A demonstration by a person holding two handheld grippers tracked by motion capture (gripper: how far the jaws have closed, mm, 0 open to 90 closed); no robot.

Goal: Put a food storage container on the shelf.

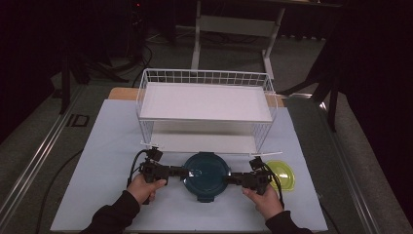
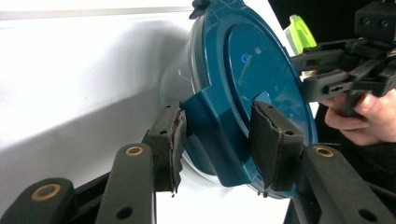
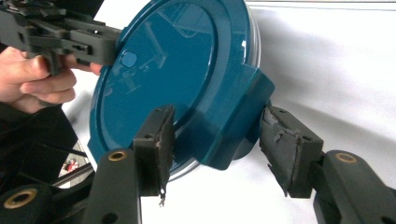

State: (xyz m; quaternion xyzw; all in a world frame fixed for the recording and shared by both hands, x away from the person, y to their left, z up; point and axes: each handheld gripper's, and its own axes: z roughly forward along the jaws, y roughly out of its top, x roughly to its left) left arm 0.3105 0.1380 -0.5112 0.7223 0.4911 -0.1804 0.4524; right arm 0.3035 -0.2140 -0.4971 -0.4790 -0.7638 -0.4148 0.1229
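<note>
Teal lidded container (image 1: pixel 206 170) sits on table (image 1: pixel 107 146) before wire rack (image 1: pixel 204 105), left hand-held gripper (image 1: pixel 181 171) pinching its side latch, right hand-held gripper (image 1: pixel 230 178) spread around opposite latch; lift not begun.

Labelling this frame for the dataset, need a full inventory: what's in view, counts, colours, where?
Lidded round container: 1, teal lid with side latch tabs over a clear body, front centre of the table, between the two grippers.
Round lid or container: 1, yellow-green, right of the teal one, partly behind the right gripper.
Wire rack: 1, white, two shelves, behind the teal container.
Table mat: 1, pale blue-white, under everything.
Table frame: 1, white, on the floor in the dark background.
Left gripper: 1, black, jaws set around the left latch tab; grip cannot be confirmed.
Right gripper: 1, black, jaws around the right latch tab with a gap at one pad.
Hands: 2, dark sleeves, bottom edge.
</note>
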